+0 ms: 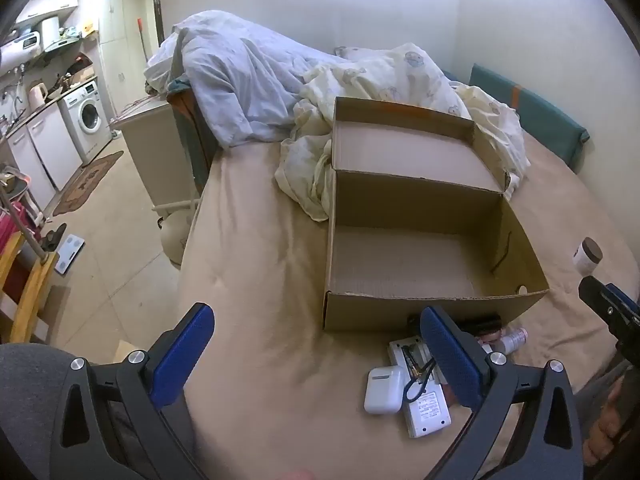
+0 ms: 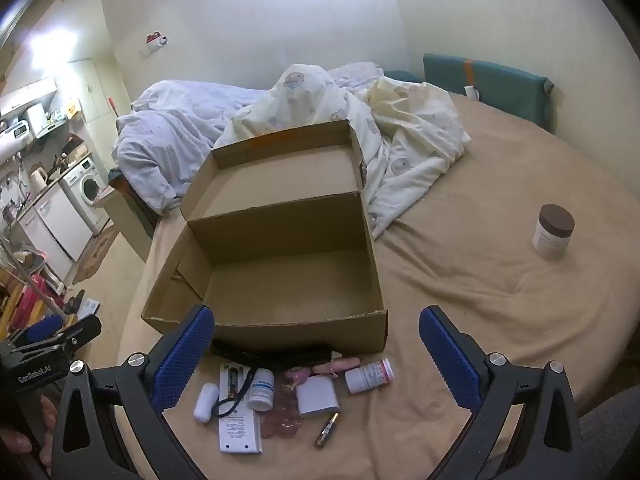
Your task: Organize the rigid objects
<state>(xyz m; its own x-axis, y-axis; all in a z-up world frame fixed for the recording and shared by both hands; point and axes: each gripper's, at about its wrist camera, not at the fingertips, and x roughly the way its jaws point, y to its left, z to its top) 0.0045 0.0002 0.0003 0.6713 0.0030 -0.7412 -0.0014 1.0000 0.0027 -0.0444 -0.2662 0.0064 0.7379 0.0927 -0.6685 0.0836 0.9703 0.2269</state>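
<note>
We hold both tools above the bed, and neither has anything in it: the left gripper (image 1: 316, 336) has its blue pads spread wide with only mattress and clutter between them, and the right gripper (image 2: 316, 336) is just as wide apart and bare. The cardboard box (image 2: 304, 332) sits at twelve o'clock from the right tool, lid folded back, its floor bare as far as we can see. The things to sort lie in a loose huddle against its near wall, at about six o'clock from the box: a white pill bottle with a blue label (image 2: 261, 389), a second bottle on its side (image 2: 369, 376), a white earbud case (image 2: 206, 402), a flat white device with a cord (image 2: 238, 420), a small white square case (image 2: 318, 398) and a dark slim tube (image 2: 327, 430). A brown-lidded jar (image 2: 553, 231) stands well apart at two o'clock. We judge the sorting not yet begun. To do the first pick well we would take an outlying piece (the bottle on its side looks freest), closing across its short width so it does not roll, and keep the pads clear of the cord, which could drag its neighbours along.
</note>
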